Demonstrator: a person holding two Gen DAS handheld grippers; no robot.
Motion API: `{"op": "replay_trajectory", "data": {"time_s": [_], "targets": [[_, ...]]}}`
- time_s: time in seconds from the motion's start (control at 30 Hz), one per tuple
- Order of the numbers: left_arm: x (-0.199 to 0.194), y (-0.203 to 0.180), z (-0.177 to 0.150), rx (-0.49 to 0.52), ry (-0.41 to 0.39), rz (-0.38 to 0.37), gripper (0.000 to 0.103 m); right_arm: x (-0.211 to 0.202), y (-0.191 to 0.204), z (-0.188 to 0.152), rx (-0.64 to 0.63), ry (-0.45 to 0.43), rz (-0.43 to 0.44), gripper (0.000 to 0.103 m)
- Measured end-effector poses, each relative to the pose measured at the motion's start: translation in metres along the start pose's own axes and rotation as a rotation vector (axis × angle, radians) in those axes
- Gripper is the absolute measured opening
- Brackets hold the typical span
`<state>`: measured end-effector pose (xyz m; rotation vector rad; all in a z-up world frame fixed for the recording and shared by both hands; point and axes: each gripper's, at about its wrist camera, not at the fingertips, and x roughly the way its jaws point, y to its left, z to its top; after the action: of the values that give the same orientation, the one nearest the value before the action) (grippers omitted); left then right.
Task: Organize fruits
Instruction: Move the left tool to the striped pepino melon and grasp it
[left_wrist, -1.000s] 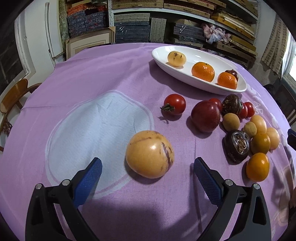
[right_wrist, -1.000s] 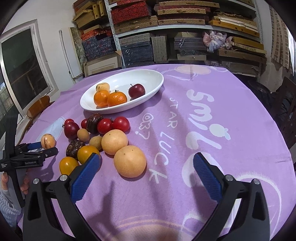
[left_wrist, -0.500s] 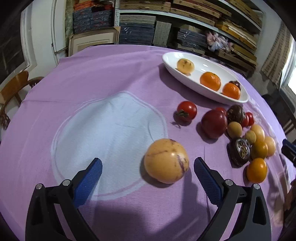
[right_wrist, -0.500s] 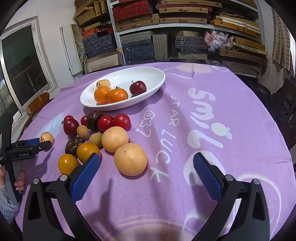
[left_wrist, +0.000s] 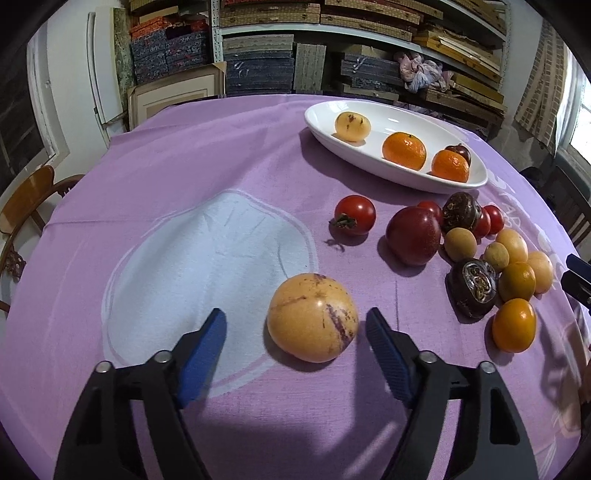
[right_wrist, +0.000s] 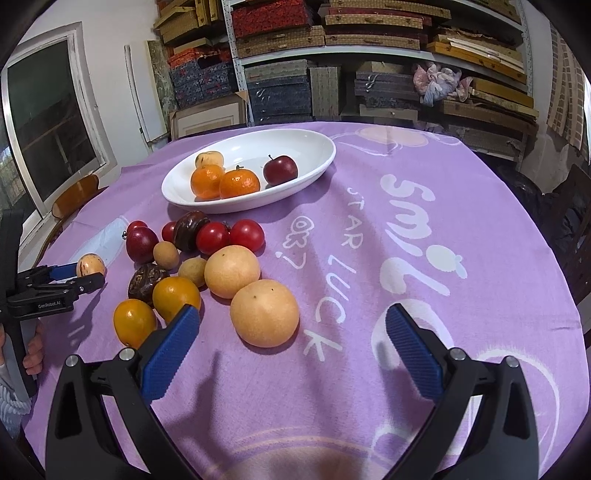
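Fruit target, the round yellow purple-streaked melon (left_wrist: 312, 317), now sits between our closing left claw (left_wrist: 295, 334); pads not yet touching, so we judge the grasp imminent; right claw (right_wrist: 291, 332) apart, empty

1. On the purple tablecloth (right_wrist: 461, 192) I read "smile" in large white letters.
2. Beside it, smaller white letters read "STAR LUCK", with a few symbols I cannot make out.
3. The left gripper (right_wrist: 85, 275) carries a small "GenRobot.AI" label on its black body.

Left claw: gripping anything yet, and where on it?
Nothing held yet. The left claw is closing around the round yellow purple-streaked fruit, one pad each side, visible gaps remaining. The right claw is open and empty.
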<state>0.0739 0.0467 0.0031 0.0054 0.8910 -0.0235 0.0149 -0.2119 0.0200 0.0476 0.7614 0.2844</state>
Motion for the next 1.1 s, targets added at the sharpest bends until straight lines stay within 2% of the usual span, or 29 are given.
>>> {"op": "replay_trajectory", "data": {"time_s": [0.07, 0.13, 0.2, 0.43, 0.67, 0.77, 0.83, 1.03, 1.1], "targets": [[-0.001, -0.003, -0.001, 0.014, -0.007, -0.010, 0.064, 0.000, 0.003, -0.001, -0.014, -0.003, -0.004, 0.099], [-0.002, -0.004, -0.001, 0.019, -0.008, -0.019, 0.063, 0.000, 0.005, -0.001, -0.024, -0.003, -0.005, 0.099], [-0.003, -0.004, -0.002, 0.018, -0.015, -0.026, 0.047, 0.000, 0.005, -0.001, -0.027, -0.003, -0.003, 0.099], [-0.003, -0.007, -0.001, 0.026, -0.017, -0.036, 0.046, -0.001, 0.007, 0.000, -0.037, -0.004, 0.012, 0.099], [-0.002, -0.010, -0.002, 0.040, -0.013, -0.015, 0.046, 0.008, 0.027, -0.001, -0.133, 0.038, -0.004, 0.099], [-0.002, -0.011, -0.002, 0.040, -0.013, -0.014, 0.046, 0.012, 0.031, -0.001, -0.154, 0.054, -0.022, 0.081], [-0.002, -0.011, -0.002, 0.040, -0.013, -0.014, 0.046, 0.022, 0.029, -0.001, -0.147, 0.101, -0.019, 0.063], [-0.002, -0.011, -0.002, 0.040, -0.012, -0.018, 0.047, 0.032, 0.017, 0.001, -0.085, 0.140, 0.020, 0.061], [-0.001, -0.012, -0.002, 0.042, -0.010, -0.031, 0.055, 0.036, 0.016, 0.003, -0.079, 0.145, 0.029, 0.060]]}}
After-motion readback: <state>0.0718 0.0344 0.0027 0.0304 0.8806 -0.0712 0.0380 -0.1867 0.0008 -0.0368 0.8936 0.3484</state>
